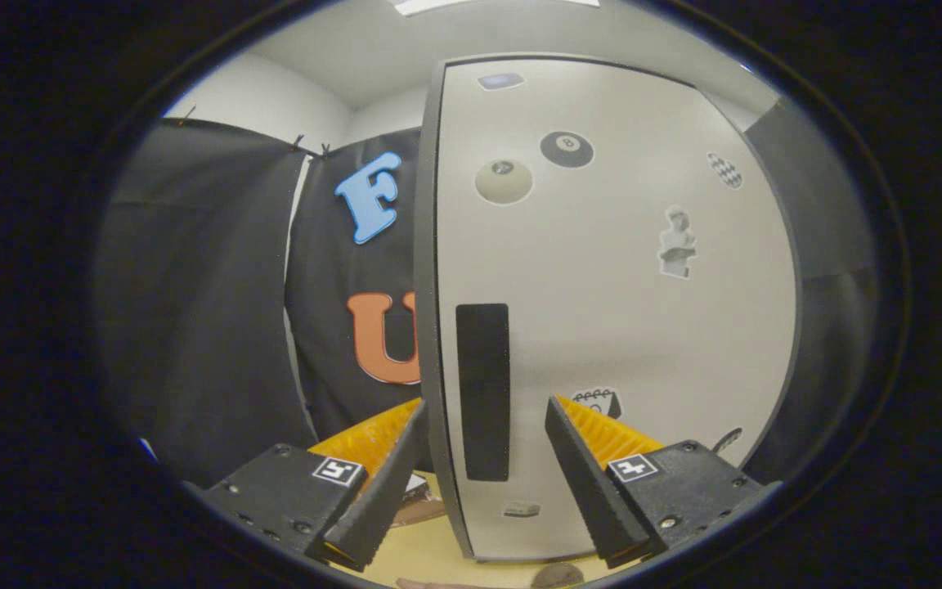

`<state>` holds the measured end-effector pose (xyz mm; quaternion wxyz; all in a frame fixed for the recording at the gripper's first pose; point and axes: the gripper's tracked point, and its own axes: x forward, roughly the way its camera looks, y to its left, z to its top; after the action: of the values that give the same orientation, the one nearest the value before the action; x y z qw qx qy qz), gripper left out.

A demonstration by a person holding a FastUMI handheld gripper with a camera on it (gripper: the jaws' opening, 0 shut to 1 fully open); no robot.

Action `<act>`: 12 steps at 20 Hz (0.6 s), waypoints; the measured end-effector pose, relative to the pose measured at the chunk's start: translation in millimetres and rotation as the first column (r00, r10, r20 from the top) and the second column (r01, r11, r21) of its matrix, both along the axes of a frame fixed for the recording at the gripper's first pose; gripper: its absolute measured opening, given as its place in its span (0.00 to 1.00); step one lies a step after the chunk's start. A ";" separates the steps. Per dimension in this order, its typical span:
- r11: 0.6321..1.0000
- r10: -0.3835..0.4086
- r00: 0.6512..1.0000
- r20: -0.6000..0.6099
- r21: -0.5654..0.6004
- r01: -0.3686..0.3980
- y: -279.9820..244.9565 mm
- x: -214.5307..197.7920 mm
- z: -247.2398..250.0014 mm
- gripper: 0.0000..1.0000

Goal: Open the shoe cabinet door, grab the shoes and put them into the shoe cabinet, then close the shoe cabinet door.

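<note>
Straddling the free edge of the shoe cabinet door (610, 311) at frame centre, gripper (483, 425) spread apart, not yet clamping. Squeezing beside the black handle strip (482, 391), then swinging gently along the hinge arc.

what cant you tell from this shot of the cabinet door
- Inside of the shoe cabinet: hidden behind the cabinet door, gripper view.
- Whether the gripper touches the door: its fingers straddle the door's edge and the dark handle strip, open; any contact is hidden by the fingers themselves.
- Small stickers on the door: too small to read.
- Objects below the door's bottom edge: cut off.
</note>
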<state>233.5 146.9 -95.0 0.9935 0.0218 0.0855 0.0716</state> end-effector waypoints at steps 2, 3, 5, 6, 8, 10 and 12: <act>0.998 -0.044 0.998 -0.042 -0.046 0.042 -10.1 13.6 -13.7 0.86; 0.996 -0.058 0.997 -0.059 -0.070 0.054 -12.0 17.4 -19.3 0.82; 0.996 -0.048 0.998 -0.036 -0.073 0.045 -5.5 19.8 -9.8 0.66; 0.996 -0.046 0.998 -0.047 -0.074 0.042 -3.4 19.2 -14.4 0.58; 0.993 -0.075 0.995 -0.068 -0.099 0.068 -6.4 16.5 -16.4 0.39; 0.993 -0.080 0.994 -0.074 -0.098 0.072 -7.4 16.1 -17.1 0.36; 0.994 -0.054 0.996 -0.077 -0.095 0.047 -8.4 11.9 -17.8 0.33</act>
<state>245.3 138.5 -112.8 0.9907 -0.0194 0.1277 0.0415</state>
